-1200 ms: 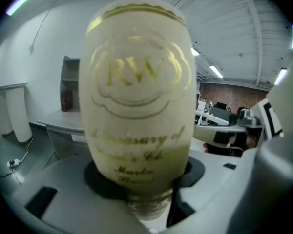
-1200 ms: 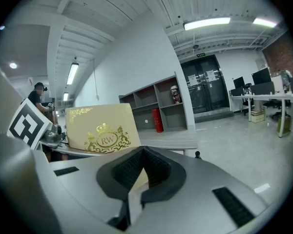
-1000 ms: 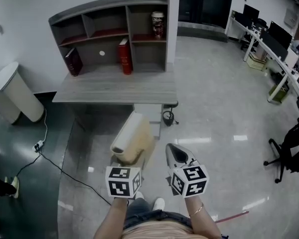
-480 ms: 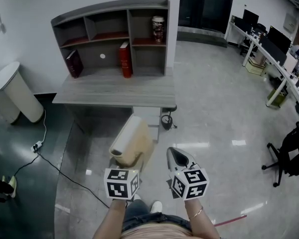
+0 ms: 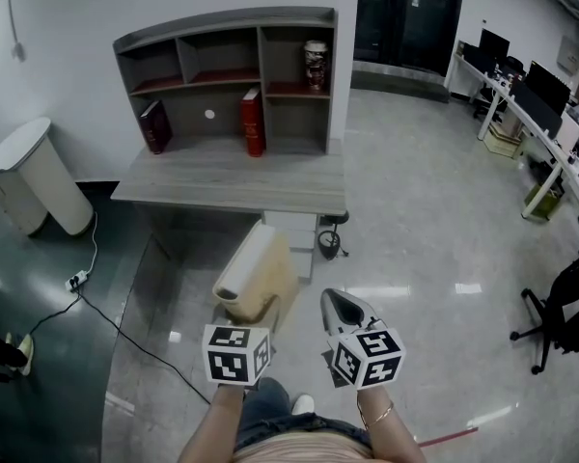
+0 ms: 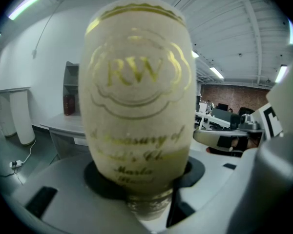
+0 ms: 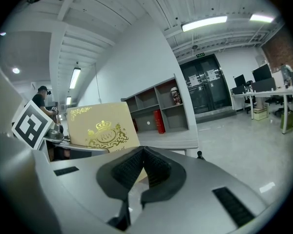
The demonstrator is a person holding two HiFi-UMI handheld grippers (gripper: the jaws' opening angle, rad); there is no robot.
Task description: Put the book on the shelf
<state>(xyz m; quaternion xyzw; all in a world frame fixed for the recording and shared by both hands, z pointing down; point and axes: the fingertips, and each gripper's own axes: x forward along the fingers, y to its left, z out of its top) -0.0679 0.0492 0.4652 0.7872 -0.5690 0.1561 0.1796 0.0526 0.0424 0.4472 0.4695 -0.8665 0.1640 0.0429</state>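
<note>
Book (image 6: 136, 96), cream with gold lettering, clamped in the left gripper (image 6: 149, 206): jaws spread wide around its thickness and pressing on it, spine toward that gripper's camera. Fills the middle of the left gripper view almost from bottom edge to top edge. At lower centre of the head view, tilted, upper edge pointing toward the desk.

Right gripper (image 7: 144, 155) just right of the book and apart from it, jaws brought together, pads meeting at the tips, nothing between them.

Beyond both, glossy floor (image 5: 425, 220), bare from the book's upper edge to the front edge of the desk (image 5: 232, 177) at upper centre. Dark castor (image 5: 328, 246) below the desk's right front corner.

At the back of the desk, against the wall, shelf (image 5: 227, 22) with a curved top rim. In its wide lower bay, dark red book (image 5: 155, 125) leaning at the left, red book (image 5: 254, 122) upright just beside the divider at the right, bare board between them. Patterned can (image 5: 316, 64) in the upper right bay. Bare desk top from the shelf's foot to the front edge.

At frame left, white bin (image 5: 39, 177) near the desk's left end, well apart from the held book; black cable (image 5: 106, 316) across the floor there. At frame right, wide floor, then a black office chair (image 5: 560, 297) at the edge.
</note>
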